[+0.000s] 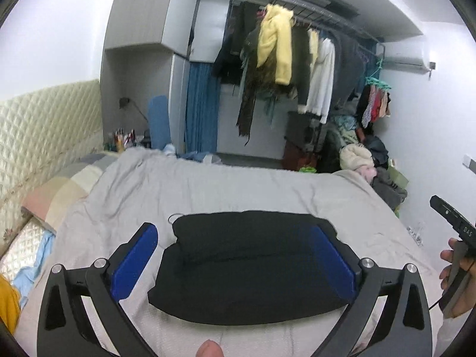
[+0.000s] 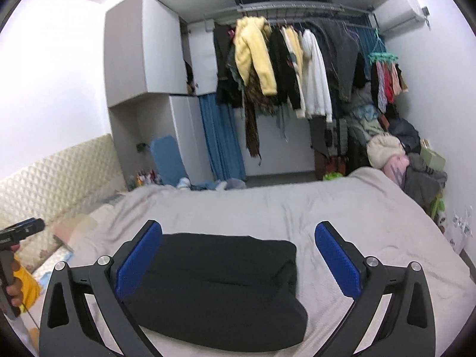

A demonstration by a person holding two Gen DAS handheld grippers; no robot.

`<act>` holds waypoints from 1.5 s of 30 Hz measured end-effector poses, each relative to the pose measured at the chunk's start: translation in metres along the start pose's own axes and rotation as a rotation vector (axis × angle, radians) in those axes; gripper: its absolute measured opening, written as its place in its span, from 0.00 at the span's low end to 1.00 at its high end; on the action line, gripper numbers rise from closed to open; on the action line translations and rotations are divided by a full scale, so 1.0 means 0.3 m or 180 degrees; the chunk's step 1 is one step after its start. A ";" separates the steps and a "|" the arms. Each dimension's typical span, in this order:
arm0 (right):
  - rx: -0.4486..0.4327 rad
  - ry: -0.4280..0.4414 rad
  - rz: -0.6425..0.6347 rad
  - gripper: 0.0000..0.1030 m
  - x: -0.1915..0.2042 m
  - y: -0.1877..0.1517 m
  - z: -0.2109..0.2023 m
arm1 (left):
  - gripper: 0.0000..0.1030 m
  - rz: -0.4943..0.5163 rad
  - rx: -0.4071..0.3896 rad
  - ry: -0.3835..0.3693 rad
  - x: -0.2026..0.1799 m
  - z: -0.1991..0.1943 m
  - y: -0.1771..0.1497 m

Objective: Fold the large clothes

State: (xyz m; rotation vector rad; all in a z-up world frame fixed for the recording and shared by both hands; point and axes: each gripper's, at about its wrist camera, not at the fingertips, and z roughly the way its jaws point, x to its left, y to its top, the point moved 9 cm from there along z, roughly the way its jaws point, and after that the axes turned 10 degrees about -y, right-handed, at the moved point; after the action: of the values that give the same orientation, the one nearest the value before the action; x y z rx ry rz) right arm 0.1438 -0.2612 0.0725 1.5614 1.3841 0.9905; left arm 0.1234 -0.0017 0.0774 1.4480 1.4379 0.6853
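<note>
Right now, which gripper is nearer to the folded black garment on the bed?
Left, slightly. The left gripper hangs centred above the black garment; the right gripper is off toward its right edge. Both are open.

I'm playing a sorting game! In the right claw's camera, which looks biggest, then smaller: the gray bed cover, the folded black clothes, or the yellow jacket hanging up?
1. gray bed cover
2. folded black clothes
3. yellow jacket

The jacket hangs far back, so it looks smaller than it really is; its true size against the black clothes is unsure.
</note>
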 end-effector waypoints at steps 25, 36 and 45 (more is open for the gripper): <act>0.0051 0.0265 -0.0020 1.00 0.272 -0.275 -0.253 | 1.00 -0.0010 0.0048 0.0063 -0.144 -0.244 -0.264; 0.0388 0.0168 -0.0086 1.00 0.308 -0.452 -0.223 | 1.00 0.0002 0.0344 0.0013 -0.105 -0.175 -0.419; 0.0509 0.0097 -0.0092 1.00 0.301 -0.513 -0.214 | 1.00 0.0020 0.0351 -0.0079 -0.119 -0.157 -0.446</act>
State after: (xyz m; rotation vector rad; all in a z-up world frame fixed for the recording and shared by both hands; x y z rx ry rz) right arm 0.0368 -0.1558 -0.0434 1.6434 1.5346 0.9083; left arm 0.0186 -0.0440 -0.0153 1.5413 1.4720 0.5978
